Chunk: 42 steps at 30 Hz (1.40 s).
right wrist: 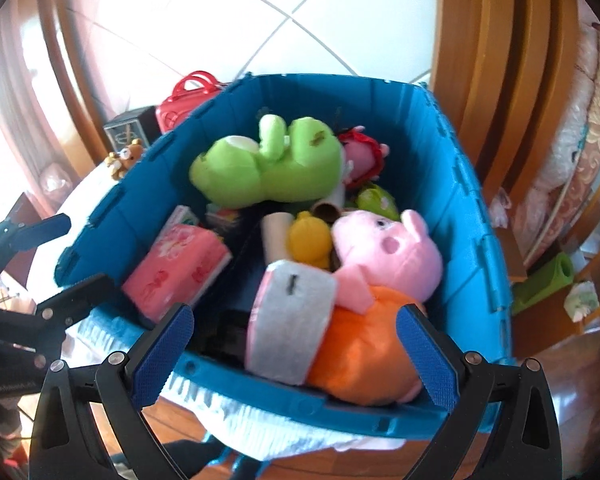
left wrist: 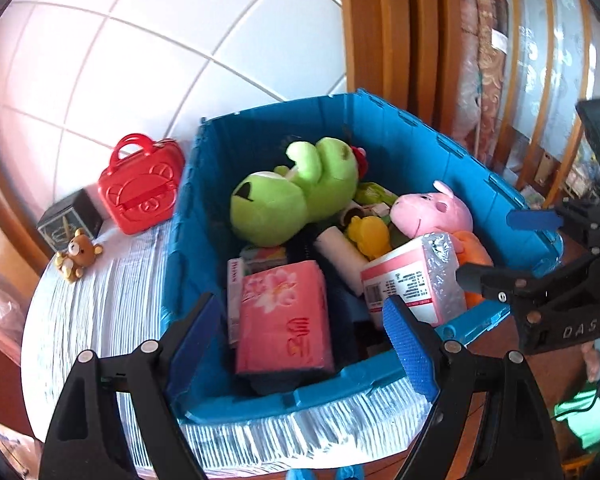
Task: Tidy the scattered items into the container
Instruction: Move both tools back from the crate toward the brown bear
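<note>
Blue crate (left wrist: 416, 136) full, both hand-held grippers wide and empty: left hand-held gripper (left wrist: 304, 344), right hand-held gripper (right wrist: 296, 352) marked "DAS", pink tissue pack (left wrist: 284, 320) with red characters, unreadable.

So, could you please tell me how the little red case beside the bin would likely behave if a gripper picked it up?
The red case looks like glossy hard plastic, so probably stiff and somewhat slippery. Standing upright, it may tip if nudged.

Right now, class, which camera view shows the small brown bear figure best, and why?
The left wrist view: the bear figure sits whole beside the blue bin. In the right wrist view it is tiny, blurred and half hidden behind the bin's rim.
</note>
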Available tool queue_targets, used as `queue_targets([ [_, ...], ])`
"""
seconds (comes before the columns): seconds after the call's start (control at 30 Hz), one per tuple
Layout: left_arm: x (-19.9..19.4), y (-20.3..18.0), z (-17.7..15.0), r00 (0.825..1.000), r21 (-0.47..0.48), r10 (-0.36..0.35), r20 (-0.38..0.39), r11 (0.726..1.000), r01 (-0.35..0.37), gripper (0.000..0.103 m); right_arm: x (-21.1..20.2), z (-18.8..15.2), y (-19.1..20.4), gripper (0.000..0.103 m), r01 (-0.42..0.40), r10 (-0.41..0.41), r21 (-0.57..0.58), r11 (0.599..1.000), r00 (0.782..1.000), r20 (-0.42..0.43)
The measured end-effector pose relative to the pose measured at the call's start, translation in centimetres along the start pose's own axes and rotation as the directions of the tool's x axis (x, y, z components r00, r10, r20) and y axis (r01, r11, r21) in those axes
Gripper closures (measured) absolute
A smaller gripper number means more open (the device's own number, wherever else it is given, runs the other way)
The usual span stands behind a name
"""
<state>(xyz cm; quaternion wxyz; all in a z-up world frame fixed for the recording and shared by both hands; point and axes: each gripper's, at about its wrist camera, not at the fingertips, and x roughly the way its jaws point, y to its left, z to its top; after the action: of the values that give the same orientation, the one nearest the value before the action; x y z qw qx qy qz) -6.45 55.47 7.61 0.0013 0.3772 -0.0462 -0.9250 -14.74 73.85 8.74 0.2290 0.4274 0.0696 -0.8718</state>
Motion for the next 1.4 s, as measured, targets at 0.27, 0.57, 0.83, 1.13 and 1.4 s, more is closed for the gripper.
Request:
queue_targets([
  [0.27,-2.6,6.1,-2.6,0.996,-0.105,0.078,0.047,0.992,-0.073,0.02,-1.3,-0.1,3.9,0.0,-0.063,0.064,-0.012,0.998,0.995,0.072],
  [0.57,-6.3,20.4,-8.6,0.98,-0.245,0.186,0.064,0.955,-0.166,0.019,-1.3,2.0,15.0,0.0,-0.112,0.122,-0.07,0.991,0.981,0.15],
  [0.83,-8.1,34.7,-16.3,0.968,-0.315,0.251,-0.007,0.918,-0.24,0.02,2.6,3.0,29.6,0.0,-0.219,0.231,-0.094,0.971,0.964,0.13],
  [1.13,-8.0,45.0,-20.7,0.957,-0.404,0.281,-0.072,0.869,-0.285,0.02,8.2,4.5,41.2,0.0,-0.282,0.288,-0.119,0.952,0.957,0.033],
  [1.4,-5.2,48.0,-19.4,0.954,-0.415,0.285,-0.095,0.86,-0.298,0.019,11.7,7.6,45.0,0.0,-0.302,0.31,-0.165,0.939,0.951,0.019],
])
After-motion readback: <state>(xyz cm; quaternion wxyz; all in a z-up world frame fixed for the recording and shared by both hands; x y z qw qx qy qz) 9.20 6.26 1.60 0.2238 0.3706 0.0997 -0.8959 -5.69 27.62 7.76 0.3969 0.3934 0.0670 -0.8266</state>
